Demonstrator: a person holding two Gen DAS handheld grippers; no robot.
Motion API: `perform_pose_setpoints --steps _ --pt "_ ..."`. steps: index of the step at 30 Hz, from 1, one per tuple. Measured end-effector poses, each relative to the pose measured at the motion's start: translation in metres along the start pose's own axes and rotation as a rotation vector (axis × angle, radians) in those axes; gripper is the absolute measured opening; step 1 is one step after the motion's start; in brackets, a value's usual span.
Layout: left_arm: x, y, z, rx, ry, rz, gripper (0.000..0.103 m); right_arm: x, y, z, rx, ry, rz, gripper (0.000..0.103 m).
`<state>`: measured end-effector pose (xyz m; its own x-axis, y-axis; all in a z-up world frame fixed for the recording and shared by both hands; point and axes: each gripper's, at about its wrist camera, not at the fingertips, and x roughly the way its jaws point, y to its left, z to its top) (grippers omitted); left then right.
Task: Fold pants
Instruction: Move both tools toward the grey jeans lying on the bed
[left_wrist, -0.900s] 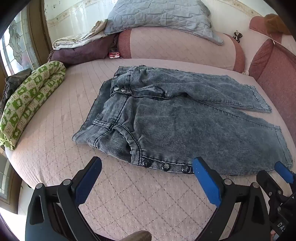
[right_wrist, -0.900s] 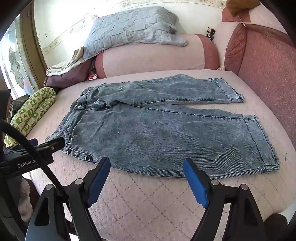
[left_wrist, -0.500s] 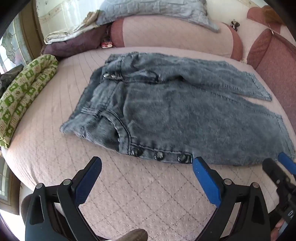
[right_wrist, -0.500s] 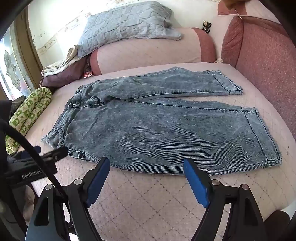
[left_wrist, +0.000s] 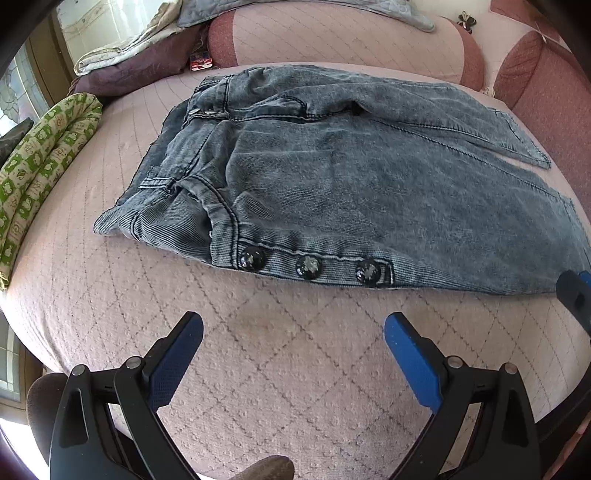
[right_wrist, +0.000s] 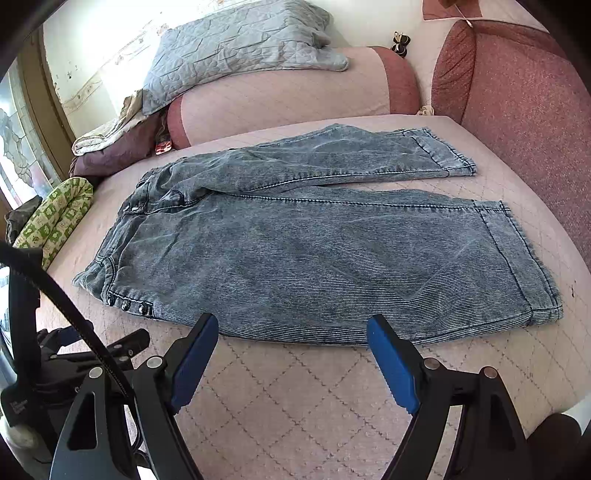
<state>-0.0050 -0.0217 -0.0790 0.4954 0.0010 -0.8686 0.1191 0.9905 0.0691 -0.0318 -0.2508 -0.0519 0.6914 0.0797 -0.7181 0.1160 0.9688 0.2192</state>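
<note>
— Both claws have closed in on the pants (right_wrist: 317, 251) since the earlier frames; the denim fills more of each view, and the near hem edge now sits just ahead of the fingertips.

— Where do the pants lie?

— Flat on the pink quilted bed (left_wrist: 280, 362), waistband to the left, both legs running right. The far leg angles away from the near one. Three dark buttons (left_wrist: 308, 266) line the near side seam at the hip.

— And the left claw (left_wrist: 293, 328)?

— Its blue pads are spread wide, nothing between them, poised over bare quilt just short of the buttons.

— The right claw (right_wrist: 291, 332)?

— Also spread apart and holding nothing, its tips at the near edge of the near leg; contact cannot be judged.

— Anything else around?

— A green patterned roll (left_wrist: 40, 162) at the bed's left edge, a pink bolster (right_wrist: 288, 96) behind the pants, and a grey quilted pillow (right_wrist: 240, 37) on top of it.
</note>
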Motion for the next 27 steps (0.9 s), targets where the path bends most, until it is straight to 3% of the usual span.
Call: perform_pose_setpoints --steps 27 --pt "0.01 0.01 0.004 -0.049 0.041 -0.037 0.103 0.005 0.002 -0.007 0.007 0.026 0.005 0.087"
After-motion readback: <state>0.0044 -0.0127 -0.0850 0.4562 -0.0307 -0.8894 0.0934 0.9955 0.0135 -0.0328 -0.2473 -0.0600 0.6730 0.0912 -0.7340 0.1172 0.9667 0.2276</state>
